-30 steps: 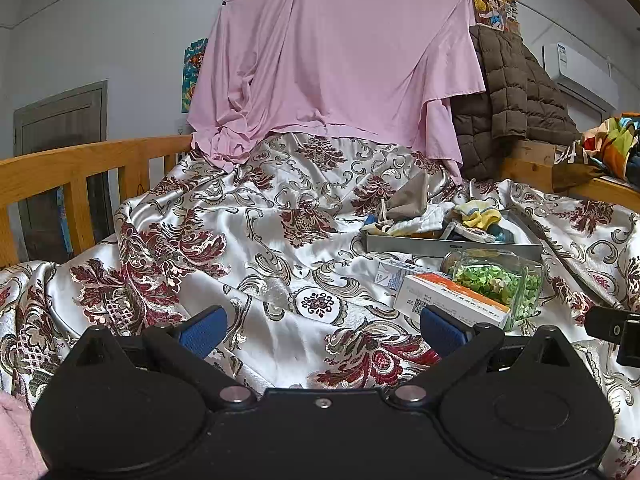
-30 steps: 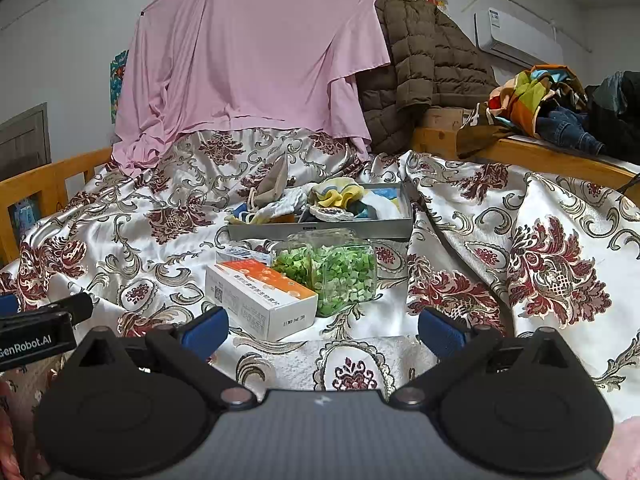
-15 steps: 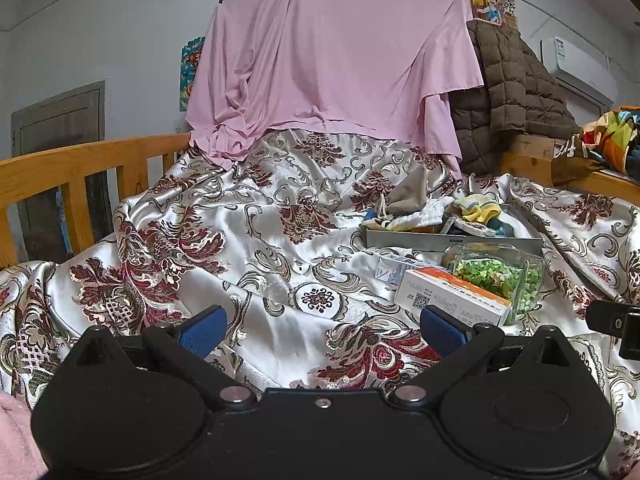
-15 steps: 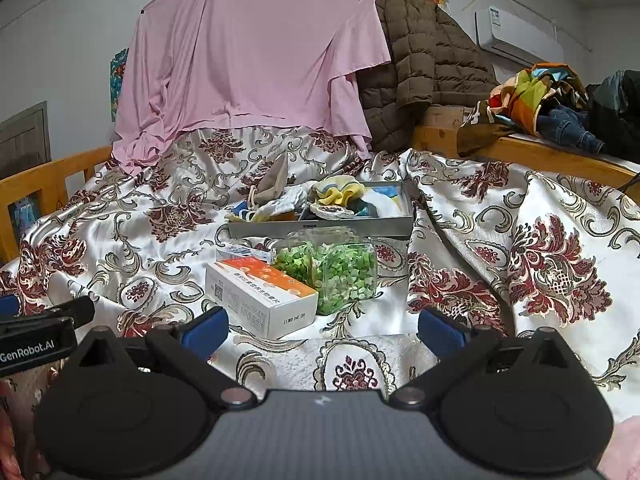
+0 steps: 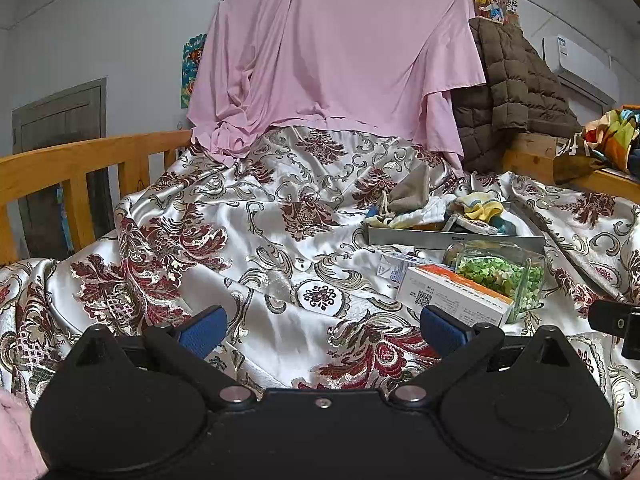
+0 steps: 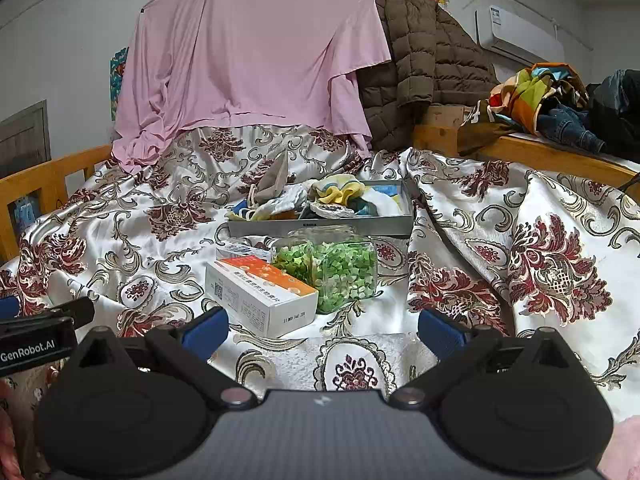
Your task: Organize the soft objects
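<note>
In the left wrist view, the left claw [image 5: 320,330] is spread wide with nothing between its blue fingers [image 5: 202,330], held low over the floral satin bedspread [image 5: 248,248]. Far to the right lies a grey tray [image 5: 452,237] heaped with soft objects [image 5: 436,208]: a taupe pouch, pale cloths and a yellow ruffled piece. Nearer than the tray lies a glass jar [image 5: 502,278] full of green bits, touching a white and orange box [image 5: 452,294]. The tray sits well apart from the claw, ahead and right. In the right wrist view, the right claw [image 6: 322,330] is likewise spread and empty. The box [image 6: 260,294] and jar [image 6: 328,272] lie just ahead of it, with the tray [image 6: 320,226] and its soft objects [image 6: 316,198] straight beyond them. A pink sheet [image 6: 256,52] hangs behind the bed.
</note>
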{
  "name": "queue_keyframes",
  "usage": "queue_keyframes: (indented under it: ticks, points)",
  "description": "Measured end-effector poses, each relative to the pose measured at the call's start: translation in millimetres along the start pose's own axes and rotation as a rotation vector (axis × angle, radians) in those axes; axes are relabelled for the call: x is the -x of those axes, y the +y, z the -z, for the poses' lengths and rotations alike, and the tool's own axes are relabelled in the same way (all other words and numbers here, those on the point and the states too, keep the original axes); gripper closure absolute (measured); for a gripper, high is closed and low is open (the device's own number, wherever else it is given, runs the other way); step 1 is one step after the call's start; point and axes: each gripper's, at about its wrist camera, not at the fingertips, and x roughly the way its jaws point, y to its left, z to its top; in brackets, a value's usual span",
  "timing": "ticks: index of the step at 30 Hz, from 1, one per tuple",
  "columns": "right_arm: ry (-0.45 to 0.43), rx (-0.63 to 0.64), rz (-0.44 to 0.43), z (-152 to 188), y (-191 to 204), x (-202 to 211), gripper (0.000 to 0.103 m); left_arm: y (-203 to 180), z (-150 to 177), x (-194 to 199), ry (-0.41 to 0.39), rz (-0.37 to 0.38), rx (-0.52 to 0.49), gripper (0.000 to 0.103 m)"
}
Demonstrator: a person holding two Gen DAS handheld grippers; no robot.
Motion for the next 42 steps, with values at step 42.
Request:
queue_keyframes:
  ticks: [42]
  points:
    - [0.005,0.001,0.000,-2.3,0.1,-0.2,0.000,-1.1,-0.8,-1.3,0.013,-0.016,-0.005,0.001]
